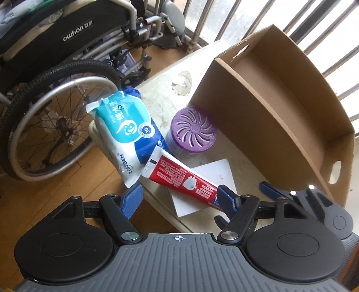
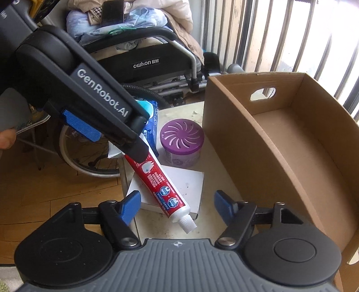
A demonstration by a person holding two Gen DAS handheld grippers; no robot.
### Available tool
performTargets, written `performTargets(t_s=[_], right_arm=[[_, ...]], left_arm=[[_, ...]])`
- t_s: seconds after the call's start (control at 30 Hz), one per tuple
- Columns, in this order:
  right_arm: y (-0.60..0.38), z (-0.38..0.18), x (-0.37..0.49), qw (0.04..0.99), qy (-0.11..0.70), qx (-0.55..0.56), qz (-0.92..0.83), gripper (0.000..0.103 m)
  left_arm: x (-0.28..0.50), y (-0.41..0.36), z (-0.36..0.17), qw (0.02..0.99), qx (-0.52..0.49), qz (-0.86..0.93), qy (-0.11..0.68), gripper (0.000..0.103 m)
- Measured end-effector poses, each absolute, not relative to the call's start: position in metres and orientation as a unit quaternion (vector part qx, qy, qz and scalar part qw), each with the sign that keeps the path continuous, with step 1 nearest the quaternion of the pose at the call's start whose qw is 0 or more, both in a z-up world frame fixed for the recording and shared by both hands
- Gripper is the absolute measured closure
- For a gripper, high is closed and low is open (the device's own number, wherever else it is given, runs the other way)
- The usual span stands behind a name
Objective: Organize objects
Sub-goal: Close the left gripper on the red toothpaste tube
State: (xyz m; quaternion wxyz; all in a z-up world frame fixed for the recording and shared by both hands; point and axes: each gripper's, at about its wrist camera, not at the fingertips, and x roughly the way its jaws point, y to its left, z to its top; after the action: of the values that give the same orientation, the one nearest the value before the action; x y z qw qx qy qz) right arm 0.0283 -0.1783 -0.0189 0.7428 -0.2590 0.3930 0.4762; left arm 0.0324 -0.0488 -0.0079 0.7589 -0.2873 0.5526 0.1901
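Observation:
A red toothpaste tube (image 1: 179, 177) lies across a white box (image 1: 208, 186) on a small beige table (image 1: 161, 89); it also shows in the right wrist view (image 2: 157, 179) with its cap toward me. A blue wet-wipes pack (image 1: 128, 134) and a purple air freshener (image 1: 194, 132) sit beside it. An empty cardboard box (image 1: 280, 107) stands to the right. My left gripper (image 1: 179, 195) is open, with the tube's near end between its fingers. My right gripper (image 2: 177, 200) is open over the tube's cap end.
A folded wheelchair (image 1: 56, 89) stands left of the table on the wooden floor (image 1: 67, 179). Window bars (image 1: 224, 18) run behind the table. The left gripper's body (image 2: 78, 89) crosses the right wrist view and hides part of the wipes pack.

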Motion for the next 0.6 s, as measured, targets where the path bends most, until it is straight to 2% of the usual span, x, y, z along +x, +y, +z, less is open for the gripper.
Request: performTargets(t_s=[0.03,0.33,0.4,0.6], right_arm=[[-0.177,-0.021,0.028,0.741,0.393,-0.263,0.477,0.036],[-0.169,-0.035,0.03,0.722,0.403,-0.275,0.491,0.048],[-0.167,-0.038,0.032,0.719,0.409,-0.273,0.491,0.057],[-0.168,-0.04,0.036,0.714,0.423,-0.26,0.493,0.06]], left_arm=[[0.035,-0.047,-0.011,0.754,-0.296,0.185,0.556,0.036],[0.047,-0.042,-0.023,0.735,-0.315,0.162,0.578,0.044],[0.049,-0.041,-0.026,0.733,-0.315,0.16,0.582,0.048],[0.055,-0.038,-0.03,0.729,-0.318,0.159,0.586,0.061]])
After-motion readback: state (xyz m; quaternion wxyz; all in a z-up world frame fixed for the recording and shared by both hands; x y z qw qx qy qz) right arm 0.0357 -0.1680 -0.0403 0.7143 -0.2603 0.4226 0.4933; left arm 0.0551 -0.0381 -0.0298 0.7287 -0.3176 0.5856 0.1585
